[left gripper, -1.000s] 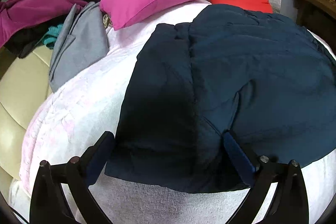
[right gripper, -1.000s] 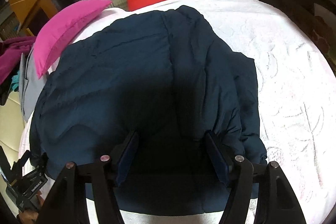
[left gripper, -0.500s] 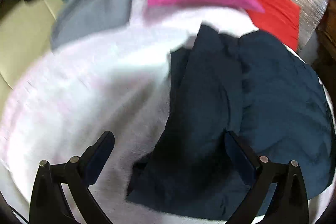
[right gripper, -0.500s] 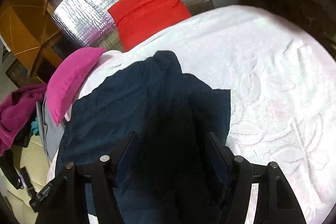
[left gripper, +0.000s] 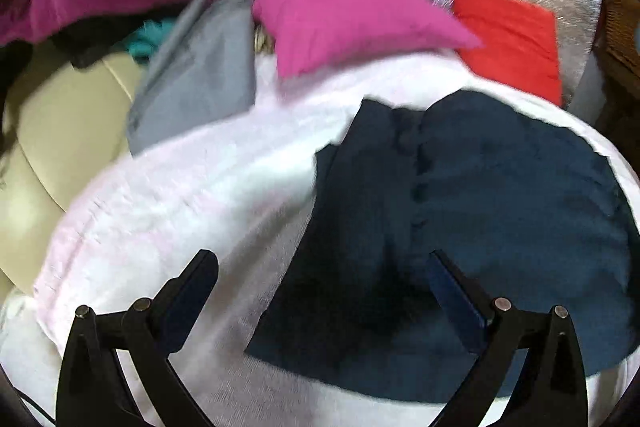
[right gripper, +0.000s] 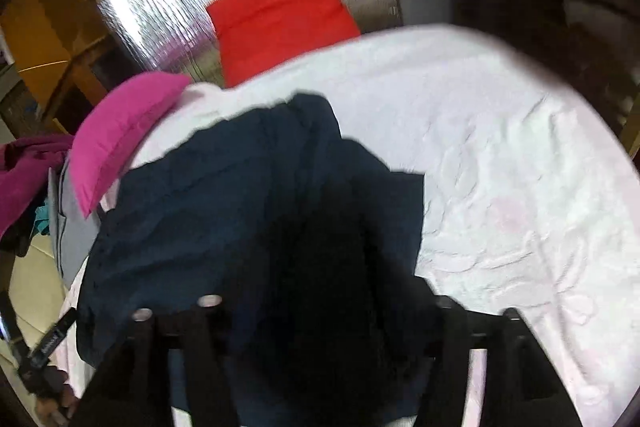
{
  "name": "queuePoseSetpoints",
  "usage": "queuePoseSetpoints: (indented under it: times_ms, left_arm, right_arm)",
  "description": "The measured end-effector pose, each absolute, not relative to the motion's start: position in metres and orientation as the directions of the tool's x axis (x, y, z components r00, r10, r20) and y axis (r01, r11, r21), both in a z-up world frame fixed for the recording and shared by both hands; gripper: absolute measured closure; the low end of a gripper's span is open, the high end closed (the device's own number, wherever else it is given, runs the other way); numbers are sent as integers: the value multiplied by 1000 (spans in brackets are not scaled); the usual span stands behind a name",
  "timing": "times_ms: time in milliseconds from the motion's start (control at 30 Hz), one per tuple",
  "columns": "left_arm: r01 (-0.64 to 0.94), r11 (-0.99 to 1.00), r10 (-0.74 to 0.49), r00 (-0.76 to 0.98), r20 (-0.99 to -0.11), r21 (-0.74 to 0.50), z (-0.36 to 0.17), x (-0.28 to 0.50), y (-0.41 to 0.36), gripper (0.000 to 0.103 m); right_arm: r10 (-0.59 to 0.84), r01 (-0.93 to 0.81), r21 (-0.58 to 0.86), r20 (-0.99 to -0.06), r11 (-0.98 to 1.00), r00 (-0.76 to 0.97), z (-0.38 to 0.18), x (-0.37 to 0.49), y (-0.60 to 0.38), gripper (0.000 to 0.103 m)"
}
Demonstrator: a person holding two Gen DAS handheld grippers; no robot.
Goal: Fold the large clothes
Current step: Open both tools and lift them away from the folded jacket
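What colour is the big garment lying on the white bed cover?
Dark navy blue garment, plain; clearest in the left wrist view.

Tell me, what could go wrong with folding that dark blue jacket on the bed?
The navy jacket looks bunched and uneven, so the next fold may come out crooked. It also lies near the white blanket's front edge and could slide off. The pink pillow sits close behind, leaving little room to spread it.

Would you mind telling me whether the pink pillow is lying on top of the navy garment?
No, the pink pillow lies apart from the navy garment, with bare white blanket between them.
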State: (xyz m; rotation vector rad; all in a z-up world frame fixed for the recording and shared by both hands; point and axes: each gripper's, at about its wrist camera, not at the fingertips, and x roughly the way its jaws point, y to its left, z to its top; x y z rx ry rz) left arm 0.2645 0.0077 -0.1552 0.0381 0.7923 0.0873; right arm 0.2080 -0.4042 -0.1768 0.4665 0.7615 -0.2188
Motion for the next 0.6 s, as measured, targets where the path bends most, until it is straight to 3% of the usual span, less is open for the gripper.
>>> queuePoseSetpoints:
  times_ms: [267, 600]
  left_arm:
    - [17, 993, 62, 780, -623, 120, -95, 197, -9, 0]
    - [3, 993, 47, 903, -427, 117, 5, 97, -6, 0]
  right_arm:
    - [-88, 286, 207, -648, 936, 756, -134, 134, -350, 22]
    - [-139, 238, 96, -583, 967, 801, -56, 55, -287, 19]
